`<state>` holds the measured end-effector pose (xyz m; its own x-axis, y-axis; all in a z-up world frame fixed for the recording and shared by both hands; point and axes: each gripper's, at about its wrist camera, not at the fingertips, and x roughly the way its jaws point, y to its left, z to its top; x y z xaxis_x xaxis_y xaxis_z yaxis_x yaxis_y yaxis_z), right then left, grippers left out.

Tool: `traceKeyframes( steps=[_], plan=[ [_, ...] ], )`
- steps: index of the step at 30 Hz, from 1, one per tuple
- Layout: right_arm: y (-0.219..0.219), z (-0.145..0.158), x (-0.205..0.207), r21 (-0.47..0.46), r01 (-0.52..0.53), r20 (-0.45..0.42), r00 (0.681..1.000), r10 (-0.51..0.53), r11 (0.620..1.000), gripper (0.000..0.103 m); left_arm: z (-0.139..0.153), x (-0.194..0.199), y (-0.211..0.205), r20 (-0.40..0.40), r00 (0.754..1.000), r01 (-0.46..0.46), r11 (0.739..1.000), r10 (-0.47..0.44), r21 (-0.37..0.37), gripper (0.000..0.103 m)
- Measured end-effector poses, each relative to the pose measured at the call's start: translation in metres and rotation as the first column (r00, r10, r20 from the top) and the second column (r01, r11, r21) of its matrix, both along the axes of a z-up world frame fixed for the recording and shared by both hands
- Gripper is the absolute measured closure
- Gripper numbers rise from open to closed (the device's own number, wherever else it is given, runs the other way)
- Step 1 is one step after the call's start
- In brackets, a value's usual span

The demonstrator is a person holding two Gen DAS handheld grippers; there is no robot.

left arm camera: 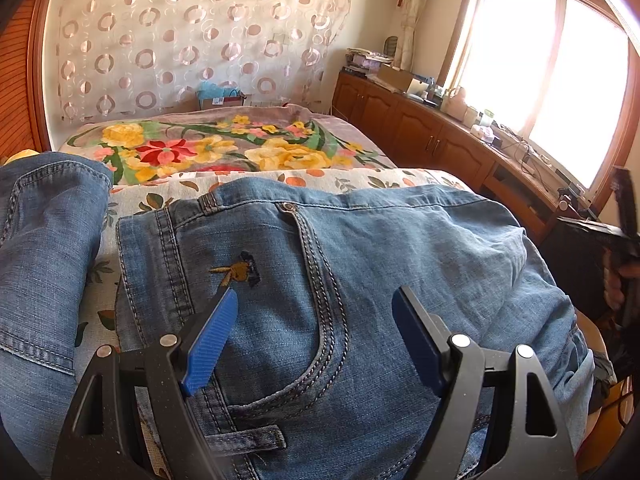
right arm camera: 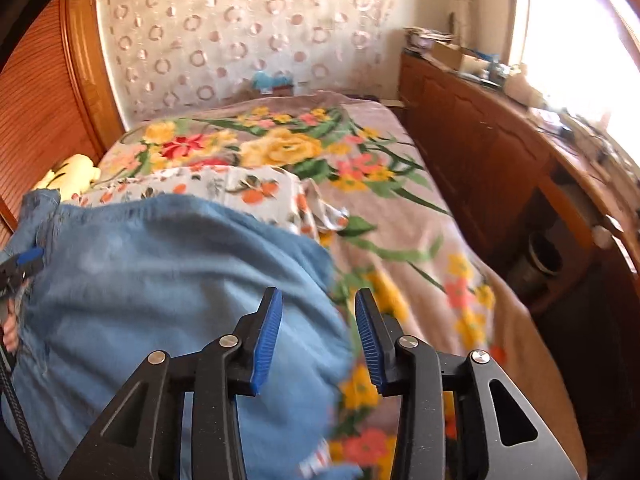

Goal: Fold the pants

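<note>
Blue denim pants (left arm camera: 360, 248) lie spread on the bed, waistband and front pocket facing up, with a leg folded over at the left (left arm camera: 48, 240). My left gripper (left arm camera: 316, 296) hovers open just above the pocket area, its blue pads wide apart with nothing pressed between them. In the right wrist view the pants (right arm camera: 160, 280) fill the lower left, somewhat blurred. My right gripper (right arm camera: 318, 294) stands partly open over their right edge, and its pads grip no cloth. The left gripper (right arm camera: 22, 262) shows at the far left edge of that view.
The bed carries a floral blanket (right arm camera: 400, 208) and a white sheet with orange fruit print (left arm camera: 328, 178). A wooden cabinet (left arm camera: 420, 132) with clutter on top runs along the right under a bright window. A yellow soft toy (right arm camera: 72, 172) lies by the wooden panel on the left.
</note>
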<state>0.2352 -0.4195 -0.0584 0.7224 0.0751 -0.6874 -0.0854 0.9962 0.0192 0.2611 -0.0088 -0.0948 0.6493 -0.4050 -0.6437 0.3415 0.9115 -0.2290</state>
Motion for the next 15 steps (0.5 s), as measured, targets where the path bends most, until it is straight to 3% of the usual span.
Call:
traceKeyframes(
  steps=[9,15],
  plan=[
    [-0.009,-0.061,0.099,0.094,0.018,-0.080,0.997,-0.010,0.995,0.063,-0.003,0.001,0.003,-0.010,1.000,0.000,1.000,0.000,-0.007,0.023],
    [-0.027,-0.072,0.129,0.189,0.008,-0.098,0.995,0.011,0.982,0.055,-0.003,0.003,0.002,-0.014,1.000,0.002,1.000,-0.002,-0.002,0.023]
  ],
)
